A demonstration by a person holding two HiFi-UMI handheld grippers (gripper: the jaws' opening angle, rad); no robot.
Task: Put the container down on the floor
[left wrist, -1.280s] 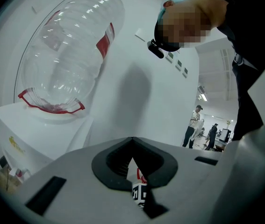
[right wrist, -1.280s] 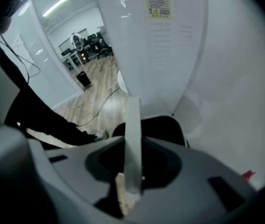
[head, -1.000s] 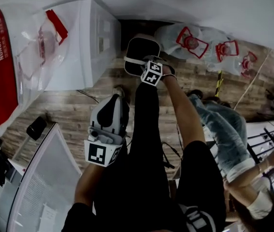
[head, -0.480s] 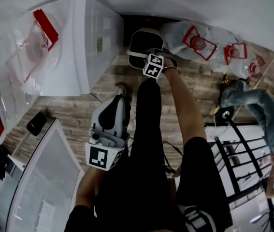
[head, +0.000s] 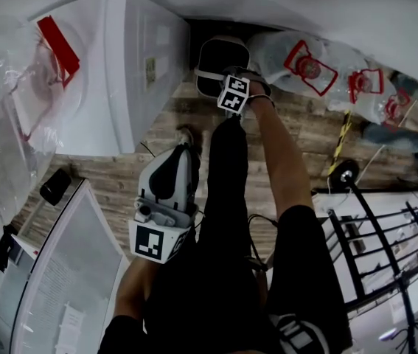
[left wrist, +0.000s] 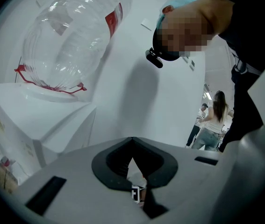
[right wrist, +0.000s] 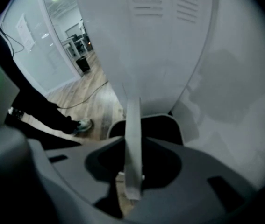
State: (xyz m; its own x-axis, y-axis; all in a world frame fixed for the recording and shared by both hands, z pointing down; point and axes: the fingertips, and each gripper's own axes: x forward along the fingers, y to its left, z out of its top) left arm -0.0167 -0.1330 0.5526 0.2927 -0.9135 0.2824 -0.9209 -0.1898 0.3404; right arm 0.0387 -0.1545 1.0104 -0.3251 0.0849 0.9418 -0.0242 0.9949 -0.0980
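Observation:
The container [head: 222, 59] is a black bin with a white rim, hanging low over the wooden floor by the foot of the water dispenser [head: 113, 72]. My right gripper [head: 228, 80] is above it, arm stretched down, shut on its white strap handle [right wrist: 132, 120]. In the right gripper view the strap runs upright between the jaws, and the container's dark mouth [right wrist: 162, 127] shows just beyond. My left gripper [head: 179, 153] hangs nearer my body, pointing up, jaws together and holding nothing. In the left gripper view the left gripper [left wrist: 132, 143] looks up at the wall.
A big clear water bottle [left wrist: 71, 36] sits upside down on the dispenser. Several more water bottles [head: 308, 61] lie on the floor at the back right. A glass partition [head: 61, 271] stands at the lower left, a black wire rack [head: 385, 234] on the right. People [left wrist: 211, 122] stand far off.
The right gripper and the container have shifted slightly up and right in the head view. A person in jeans at the right has moved away toward the far right. The left gripper has barely moved.

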